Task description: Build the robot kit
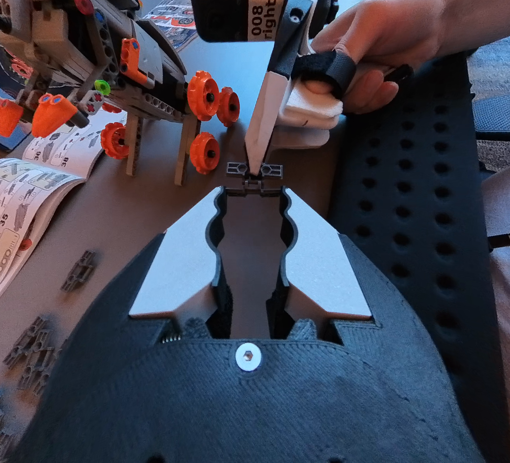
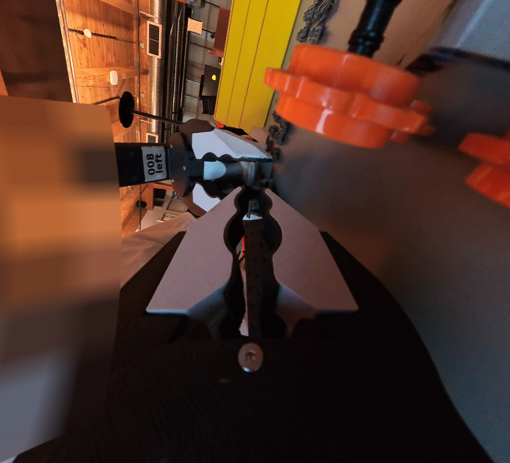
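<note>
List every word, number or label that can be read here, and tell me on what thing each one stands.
I do not copy writing out; these things bear it:
White label on the right gripper body: legible.
Second white label on the left gripper body: legible.
Open instruction booklet: step numbers legible, rest too small.
Printed leaflet behind the brick model: blurred.
Dark grey piece in both jaws: no writing.
</note>
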A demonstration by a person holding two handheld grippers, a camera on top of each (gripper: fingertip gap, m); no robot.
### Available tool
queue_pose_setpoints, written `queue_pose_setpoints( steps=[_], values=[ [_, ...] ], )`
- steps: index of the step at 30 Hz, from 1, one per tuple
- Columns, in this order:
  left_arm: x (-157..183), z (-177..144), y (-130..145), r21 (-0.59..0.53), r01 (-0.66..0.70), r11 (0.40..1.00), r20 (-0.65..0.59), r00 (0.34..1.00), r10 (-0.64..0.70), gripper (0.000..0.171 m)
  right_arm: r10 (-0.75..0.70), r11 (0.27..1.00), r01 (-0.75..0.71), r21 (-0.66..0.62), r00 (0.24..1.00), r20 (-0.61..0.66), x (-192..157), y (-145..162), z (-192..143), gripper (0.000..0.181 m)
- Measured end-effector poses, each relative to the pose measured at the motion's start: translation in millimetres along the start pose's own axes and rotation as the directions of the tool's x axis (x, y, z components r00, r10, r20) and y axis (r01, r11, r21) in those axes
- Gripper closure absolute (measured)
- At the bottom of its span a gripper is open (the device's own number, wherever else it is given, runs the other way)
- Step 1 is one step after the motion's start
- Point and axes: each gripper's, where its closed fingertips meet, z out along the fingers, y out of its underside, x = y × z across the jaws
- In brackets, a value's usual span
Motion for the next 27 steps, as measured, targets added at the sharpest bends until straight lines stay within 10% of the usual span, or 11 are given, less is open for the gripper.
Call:
queue_pose_setpoints(
  steps=[27],
  values=[
    [-1.1, 7.1, 12.0, -0.086, -0.02, 0.996, 0.012, 1.0, 0.021, 0.135, -0.063, 0.998, 0.06, -0.031, 0.991, -0.116, 12.3, 1.6, 2.3, 0.175]
  ],
)
